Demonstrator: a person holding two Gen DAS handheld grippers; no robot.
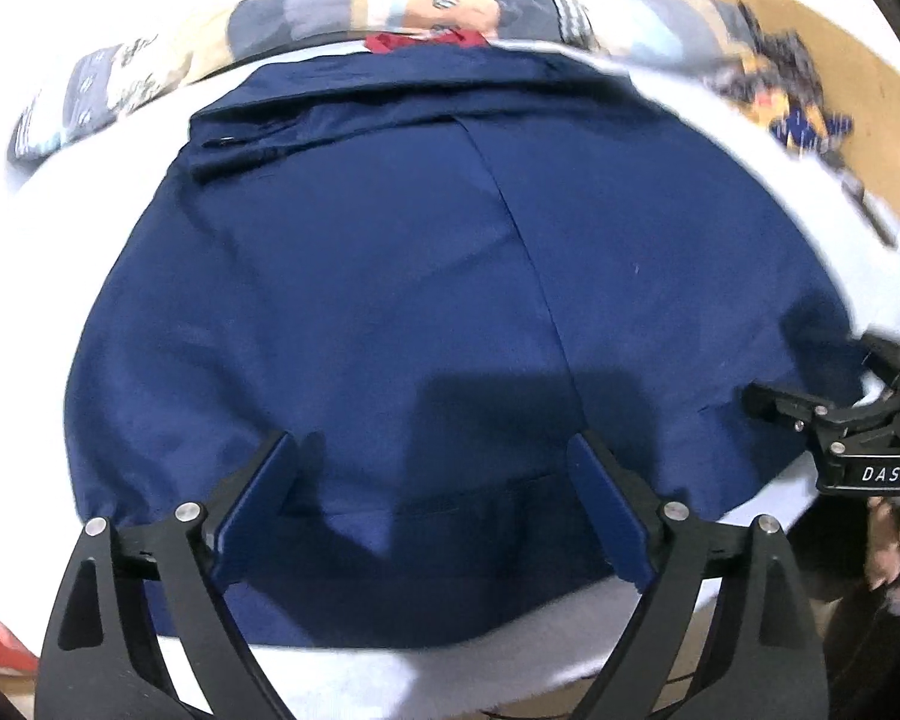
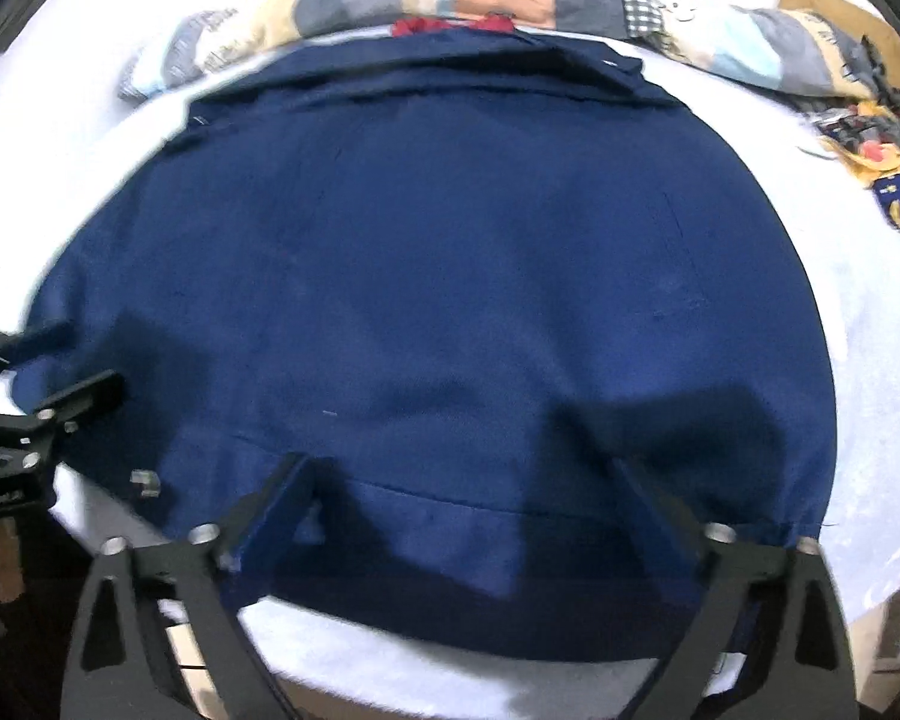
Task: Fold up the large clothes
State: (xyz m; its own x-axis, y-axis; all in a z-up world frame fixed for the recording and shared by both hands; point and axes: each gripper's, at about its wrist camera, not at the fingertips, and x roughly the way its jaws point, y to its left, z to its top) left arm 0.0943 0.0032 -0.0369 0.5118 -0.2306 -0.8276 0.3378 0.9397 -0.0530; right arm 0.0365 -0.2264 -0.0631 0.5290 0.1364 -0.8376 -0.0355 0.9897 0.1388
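Both the left gripper and right gripper stand wide open, holding nothing; each should pinch the navy garment at its near hem evenly.

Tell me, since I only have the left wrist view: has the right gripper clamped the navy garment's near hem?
Observer: No. The right gripper is open, with its fingers standing either side of a stretch of the hem on the navy garment. Nothing is pinched.
Operator: Where is the cloth's near right corner?
Observer: The near right corner lies flat on the white sheet, just outside that gripper's right finger.
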